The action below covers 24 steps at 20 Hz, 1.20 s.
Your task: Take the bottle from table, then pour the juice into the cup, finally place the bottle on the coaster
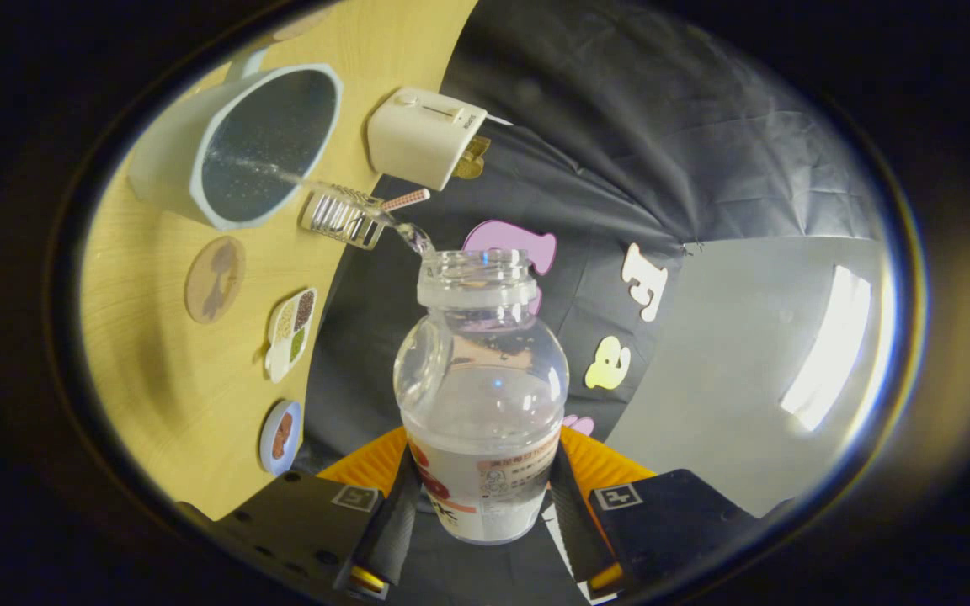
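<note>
1. Pouring now. Gripper clenched on the bottle, one finger pressed on each side of the label part, low on the body.
2. Bottle tipped far over, open mouth pointed at the cup. Thin clear stream running from the mouth into the cup's dark inside.
3. Cup sits on the wooden table, beyond the bottle mouth. Small white box just beside the cup. Clear ribbed thing between the cup and the bottle mouth.
4. Coaster, round and brown, lies on the table near the cup and apart from it. Bare on top, so ready for the bottle later.
5. Two small food things also on the table: a leaf-shaped dish with little piles, and a small round plate nearer the fingers.
6. To pour well: keep the squeeze firm, since a wet smooth bottle could slip. Keep the mouth lined up over the middle of the cup, not the rim.
7. Tip slowly. Lots of juice left inside, about half, so a fast tip could splash past the cup.
8. Watch the stream, thin and long. A small wobble could send it onto the table.
9. Pose: whole gripper rolled sideways with the bottle, held up high above the table, fingers pointed along the bottle toward the cup.
10. Best to turn the bottle upright first, then carry it to the coaster.
</note>
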Available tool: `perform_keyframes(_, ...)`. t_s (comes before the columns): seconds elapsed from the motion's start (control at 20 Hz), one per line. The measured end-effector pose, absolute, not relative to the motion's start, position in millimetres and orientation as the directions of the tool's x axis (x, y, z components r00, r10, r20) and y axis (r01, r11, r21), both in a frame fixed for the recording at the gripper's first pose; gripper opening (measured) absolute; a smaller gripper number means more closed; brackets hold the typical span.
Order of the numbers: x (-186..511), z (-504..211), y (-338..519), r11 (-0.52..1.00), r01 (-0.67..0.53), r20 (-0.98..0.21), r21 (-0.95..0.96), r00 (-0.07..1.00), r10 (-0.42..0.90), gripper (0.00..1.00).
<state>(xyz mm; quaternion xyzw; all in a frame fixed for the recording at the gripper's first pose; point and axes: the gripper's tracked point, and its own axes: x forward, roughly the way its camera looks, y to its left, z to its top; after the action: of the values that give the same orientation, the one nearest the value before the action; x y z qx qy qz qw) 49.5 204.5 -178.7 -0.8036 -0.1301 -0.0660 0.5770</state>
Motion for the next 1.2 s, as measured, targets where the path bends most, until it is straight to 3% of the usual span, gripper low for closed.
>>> perform_keyframes(1.2, 44, -180, 233, -0.402, 0.314, 0.235, -0.860, 0.943, 0.235, 0.77)
